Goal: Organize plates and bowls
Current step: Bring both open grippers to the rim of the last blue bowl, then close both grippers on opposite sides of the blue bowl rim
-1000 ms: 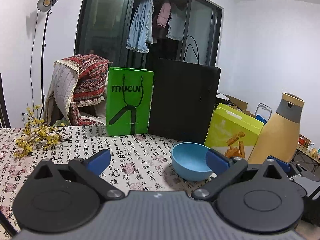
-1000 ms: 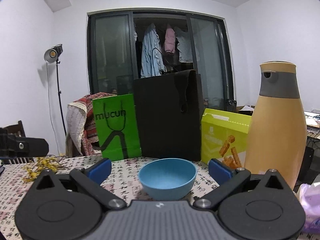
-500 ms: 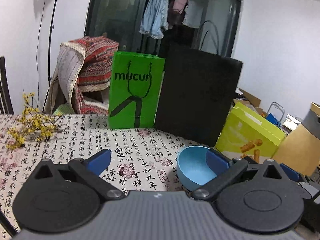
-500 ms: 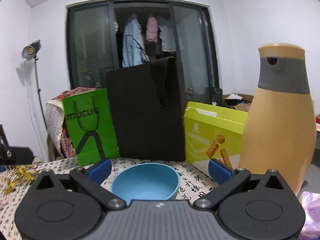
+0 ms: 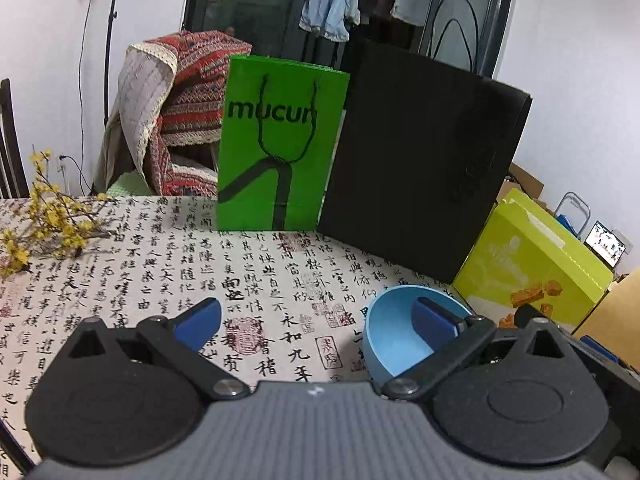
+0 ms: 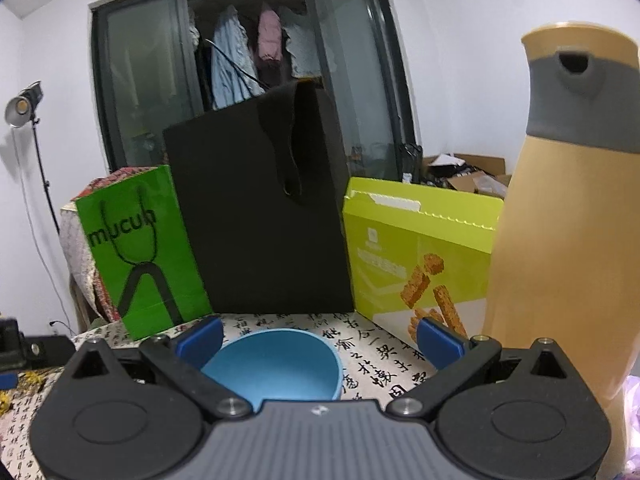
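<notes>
Right gripper (image 6: 318, 338) approaching a blue bowl (image 6: 276, 362) that sits upright on the calligraphy-print tablecloth (image 5: 160, 264); its blue-padded tongs stand wide apart and the bowl lies between them, nearer the left pad, with nothing yet gripped. Left gripper (image 5: 316, 318) is likewise spread wide and empty; in its view the same bowl (image 5: 400, 336) appears low and to the right, partly behind that gripper's right pad. The step in hand is judged to be the pickup of the bowl by the right gripper. To do it well, the gripper should probably be shifted so that one pad drops inside the rim and the other outside the wall, then closed on the wall alone; closing across the whole bowl looks less secure, since the curved sides may let it slip or tip. Surroundings: a green paper bag (image 6: 140, 252), a black paper bag (image 6: 260, 216) and a yellow-green snack box (image 6: 420, 256) stand upright in a row behind the bowl, and a tall tan jug (image 6: 568, 216) with a grey collar stands just to the right. The box and jug crowd the right side, so a lift is best kept clear of them. A sprig of yellow flowers (image 5: 44, 224) lies well apart at the left. No plates are visible.
</notes>
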Demonstrator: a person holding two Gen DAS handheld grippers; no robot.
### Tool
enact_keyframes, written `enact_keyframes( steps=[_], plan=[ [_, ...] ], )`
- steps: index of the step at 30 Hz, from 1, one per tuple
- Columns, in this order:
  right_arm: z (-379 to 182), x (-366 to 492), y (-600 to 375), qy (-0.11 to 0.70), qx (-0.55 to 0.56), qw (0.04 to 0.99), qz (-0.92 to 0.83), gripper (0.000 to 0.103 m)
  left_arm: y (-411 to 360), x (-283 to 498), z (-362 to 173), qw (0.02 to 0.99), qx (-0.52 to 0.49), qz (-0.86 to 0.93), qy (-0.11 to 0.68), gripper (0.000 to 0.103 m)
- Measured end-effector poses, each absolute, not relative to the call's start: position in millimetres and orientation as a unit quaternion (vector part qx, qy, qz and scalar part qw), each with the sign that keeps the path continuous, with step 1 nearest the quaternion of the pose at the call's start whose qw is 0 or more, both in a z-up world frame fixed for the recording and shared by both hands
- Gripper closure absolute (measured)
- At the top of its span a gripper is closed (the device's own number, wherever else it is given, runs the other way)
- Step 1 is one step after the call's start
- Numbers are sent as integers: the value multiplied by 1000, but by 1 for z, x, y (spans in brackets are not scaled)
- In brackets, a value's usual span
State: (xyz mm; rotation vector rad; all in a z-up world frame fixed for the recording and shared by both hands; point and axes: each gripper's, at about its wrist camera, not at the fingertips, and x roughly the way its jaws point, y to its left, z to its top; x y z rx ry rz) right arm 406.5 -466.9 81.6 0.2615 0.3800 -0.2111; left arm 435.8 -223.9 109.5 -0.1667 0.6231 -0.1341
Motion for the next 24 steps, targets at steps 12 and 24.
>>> enact_keyframes(
  steps=[12,24],
  plan=[
    [49,445,-481,222,158,956,-109,0,-252,477,86,939,-71,-45,334,0],
    [25,451,-486,237,144,956,-99,8,-272,500,54,934,-54,-36,352,0]
  ],
)
